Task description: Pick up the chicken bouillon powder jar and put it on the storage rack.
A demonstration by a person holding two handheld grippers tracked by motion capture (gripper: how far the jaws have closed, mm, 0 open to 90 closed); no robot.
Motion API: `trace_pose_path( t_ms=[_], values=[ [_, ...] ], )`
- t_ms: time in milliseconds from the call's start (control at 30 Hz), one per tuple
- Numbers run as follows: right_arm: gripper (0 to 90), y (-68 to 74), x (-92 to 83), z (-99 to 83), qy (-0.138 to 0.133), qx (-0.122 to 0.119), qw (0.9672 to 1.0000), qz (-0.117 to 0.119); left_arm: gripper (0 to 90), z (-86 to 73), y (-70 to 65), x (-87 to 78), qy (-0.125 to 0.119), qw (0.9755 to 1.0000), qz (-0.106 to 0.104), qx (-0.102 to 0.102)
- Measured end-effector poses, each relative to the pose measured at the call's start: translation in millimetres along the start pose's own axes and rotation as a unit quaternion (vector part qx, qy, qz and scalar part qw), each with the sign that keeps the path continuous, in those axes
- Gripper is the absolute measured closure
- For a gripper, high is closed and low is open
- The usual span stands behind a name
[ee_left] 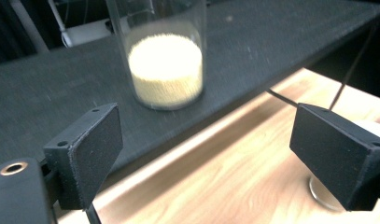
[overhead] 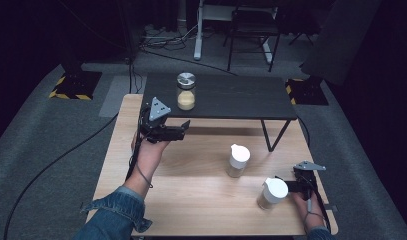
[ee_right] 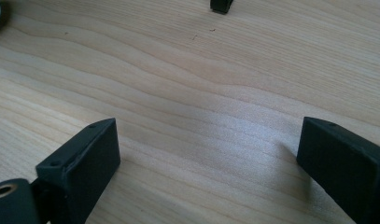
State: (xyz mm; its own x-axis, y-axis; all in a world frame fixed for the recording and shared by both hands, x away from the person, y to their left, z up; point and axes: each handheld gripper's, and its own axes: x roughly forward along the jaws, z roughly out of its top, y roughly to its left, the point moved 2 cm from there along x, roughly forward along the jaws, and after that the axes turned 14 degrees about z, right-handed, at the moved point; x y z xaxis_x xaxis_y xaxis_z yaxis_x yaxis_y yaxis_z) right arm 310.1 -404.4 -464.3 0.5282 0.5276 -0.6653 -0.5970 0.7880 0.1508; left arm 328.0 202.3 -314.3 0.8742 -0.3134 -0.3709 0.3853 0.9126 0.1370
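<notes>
Both jaws wide apart, empty. Left gripper [ee_left: 204,154] view: grain jar [ee_left: 165,70] top cut off, blurry.

Three jars stand in all. One glass jar with a metal lid [overhead: 186,91], part full of yellow grains, sits on the dark raised shelf [overhead: 231,97] at upper centre of the frame. Two jars with white lids are on the wooden bench [overhead: 191,200]: one [overhead: 238,160] right of centre, the other [overhead: 272,193] at lower right. Two hand-held grippers are about, one [overhead: 166,131] left of centre, one [overhead: 298,186] at lower right. One shelf, one bench.
</notes>
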Motion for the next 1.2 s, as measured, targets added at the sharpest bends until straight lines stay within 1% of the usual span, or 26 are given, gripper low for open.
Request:
trace_pose_path(
  t_ms=[233, 300, 367, 467, 533, 600, 633, 733, 933, 1000, 1100, 1200],
  values=[
    [5.9, 0.0, 0.0, 0.0, 0.000, 0.000, 1.0000, 0.000, 9.6, -26.9, -5.2, -2.4, 0.009, 0.9999, -0.001, -0.007],
    [5.9, 0.0, 0.0, 0.0, 0.000, 0.000, 1.0000, 0.000, 9.8, -34.9, -6.4, -2.0, 0.017, 0.9998, 0.000, -0.007],
    [5.9, 0.0, 0.0, 0.0, 0.000, 0.000, 1.0000, 0.000, 9.8, -43.4, -6.7, -0.6, 0.029, 0.9996, 0.000, -0.006],
    [5.9, 0.0, 0.0, 0.0, 0.000, 0.000, 1.0000, 0.000, 9.8, -55.4, -7.0, 0.8, 0.042, 0.9991, 0.001, -0.009],
    [5.9, 0.0, 0.0, 0.0, 0.000, 0.000, 1.0000, 0.000, 9.8, -61.8, -7.6, 1.2, 0.048, 0.9988, 0.004, -0.010],
    [5.9, 0.0, 0.0, 0.0, 0.000, 0.000, 1.0000, 0.000, 9.8, -67.6, -9.1, 1.2, 0.055, 0.9984, 0.009, -0.007],
    [5.9, 0.0, 0.0, 0.0, 0.000, 0.000, 1.0000, 0.000, 10.1, -72.3, -9.8, 1.0, 0.054, 0.9985, 0.010, -0.006],
    [5.9, 0.0, 0.0, -0.1, 0.000, 0.000, 1.0000, 0.000, 10.4, -79.3, -11.3, 1.7, 0.062, 0.9980, 0.012, -0.003],
    [5.9, 0.0, 0.0, 0.0, 0.000, 0.000, 1.0000, 0.000, 10.7, -97.3, -15.5, 3.7, 0.073, 0.9971, 0.017, -0.010],
    [5.9, 0.0, 0.0, 0.0, 0.000, 0.000, 1.0000, 0.000, 10.9, -102.5, -18.0, 4.2, 0.079, 0.9967, 0.019, -0.005],
    [5.9, 0.0, 0.0, 0.0, 0.000, 0.000, 1.0000, 0.000, 11.0, -110.8, -21.0, 4.8, 0.088, 0.9958, 0.022, -0.003],
    [5.9, 0.0, 0.0, 0.0, 0.000, 0.000, 1.0000, 0.000, 11.2, -120.5, -23.1, 5.9, 0.097, 0.9950, 0.024, -0.008]
  ],
)
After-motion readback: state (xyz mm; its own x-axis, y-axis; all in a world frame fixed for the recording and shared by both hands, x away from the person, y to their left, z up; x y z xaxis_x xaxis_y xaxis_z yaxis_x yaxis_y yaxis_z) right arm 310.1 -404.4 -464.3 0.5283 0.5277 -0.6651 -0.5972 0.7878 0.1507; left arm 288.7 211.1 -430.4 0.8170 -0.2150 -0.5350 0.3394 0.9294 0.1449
